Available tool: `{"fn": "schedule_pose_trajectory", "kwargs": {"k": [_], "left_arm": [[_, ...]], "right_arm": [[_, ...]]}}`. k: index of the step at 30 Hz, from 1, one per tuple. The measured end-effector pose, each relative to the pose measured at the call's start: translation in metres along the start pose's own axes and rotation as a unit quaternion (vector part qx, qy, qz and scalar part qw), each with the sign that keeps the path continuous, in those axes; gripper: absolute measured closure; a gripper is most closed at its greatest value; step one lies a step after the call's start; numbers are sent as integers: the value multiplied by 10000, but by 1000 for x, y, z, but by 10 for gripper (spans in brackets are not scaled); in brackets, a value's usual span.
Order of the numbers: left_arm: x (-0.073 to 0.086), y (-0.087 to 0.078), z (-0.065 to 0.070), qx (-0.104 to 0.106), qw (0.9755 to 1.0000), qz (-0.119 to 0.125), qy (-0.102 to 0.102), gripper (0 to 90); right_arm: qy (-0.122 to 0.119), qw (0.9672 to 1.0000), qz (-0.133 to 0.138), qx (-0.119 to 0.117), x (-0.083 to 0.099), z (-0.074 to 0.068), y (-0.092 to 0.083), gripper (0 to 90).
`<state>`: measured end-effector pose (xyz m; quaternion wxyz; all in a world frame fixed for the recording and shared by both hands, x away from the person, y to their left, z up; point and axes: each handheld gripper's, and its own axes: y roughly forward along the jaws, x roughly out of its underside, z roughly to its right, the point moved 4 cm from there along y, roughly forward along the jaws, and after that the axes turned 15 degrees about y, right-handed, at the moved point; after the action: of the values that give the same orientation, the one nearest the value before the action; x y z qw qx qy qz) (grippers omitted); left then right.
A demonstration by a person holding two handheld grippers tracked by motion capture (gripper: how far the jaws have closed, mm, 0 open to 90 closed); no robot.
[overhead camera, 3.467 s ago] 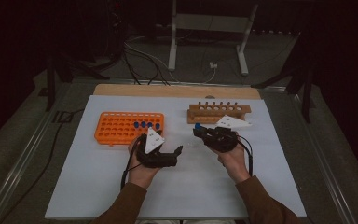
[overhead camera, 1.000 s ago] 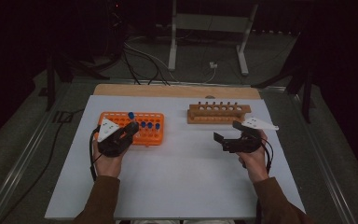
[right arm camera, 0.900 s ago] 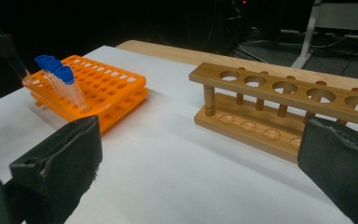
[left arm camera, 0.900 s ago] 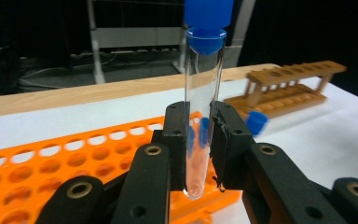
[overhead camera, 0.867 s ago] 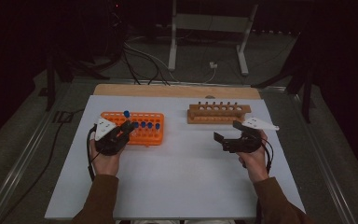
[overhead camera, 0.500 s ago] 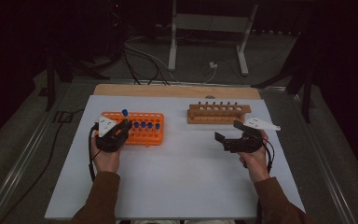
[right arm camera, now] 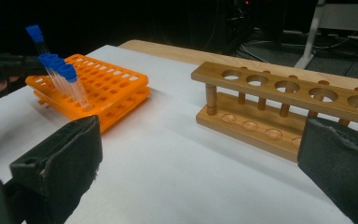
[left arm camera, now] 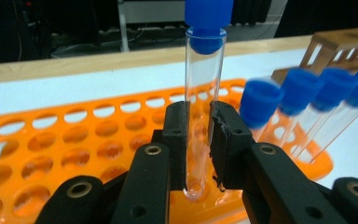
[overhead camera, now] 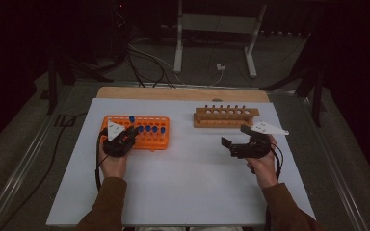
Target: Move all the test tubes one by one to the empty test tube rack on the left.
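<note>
Here the white counter point(overhead camera: 183, 187) stands in a dark room. Left tongs point(left arm camera: 198, 135) clamp a tube point(left arm camera: 200, 116) over the orange rack point(overhead camera: 150, 137); right tongs point(overhead camera: 235, 140), right of it, gape empty.

An orange rack point(overhead camera: 149, 131) with rows of round holes sits on the left half of the white table, nearer the far edge. One clear tube point(left arm camera: 200, 112) with a blue cap stands upright, clamped between the left gripper's point(left arm camera: 198, 135) jaws, its round bottom just above the rack. Four more blue-capped tubes point(left arm camera: 284, 116) lean in the rack beside it. The wooden rack point(overhead camera: 226, 117) — holes empty — stands at the far right.
</note>
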<state>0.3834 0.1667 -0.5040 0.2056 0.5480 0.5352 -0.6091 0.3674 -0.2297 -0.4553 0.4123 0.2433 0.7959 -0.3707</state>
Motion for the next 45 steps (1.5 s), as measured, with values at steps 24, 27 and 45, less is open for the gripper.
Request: {"fn": "schedule_pose_trajectory", "kwargs": {"k": [24,27,45], "left_arm": [[18,4,8,108,9991,-387,152,783],[18,4,8,110,9990,-413,145,783],[-7,-62,-11,109,9990,428,-11,438]], "right_arm": [[11,10000,5,-47,4,2,-3,2],[26,10000,22,-45,4,2,-4,2],[-80,9992,370,117,12,9,-25,2]]}}
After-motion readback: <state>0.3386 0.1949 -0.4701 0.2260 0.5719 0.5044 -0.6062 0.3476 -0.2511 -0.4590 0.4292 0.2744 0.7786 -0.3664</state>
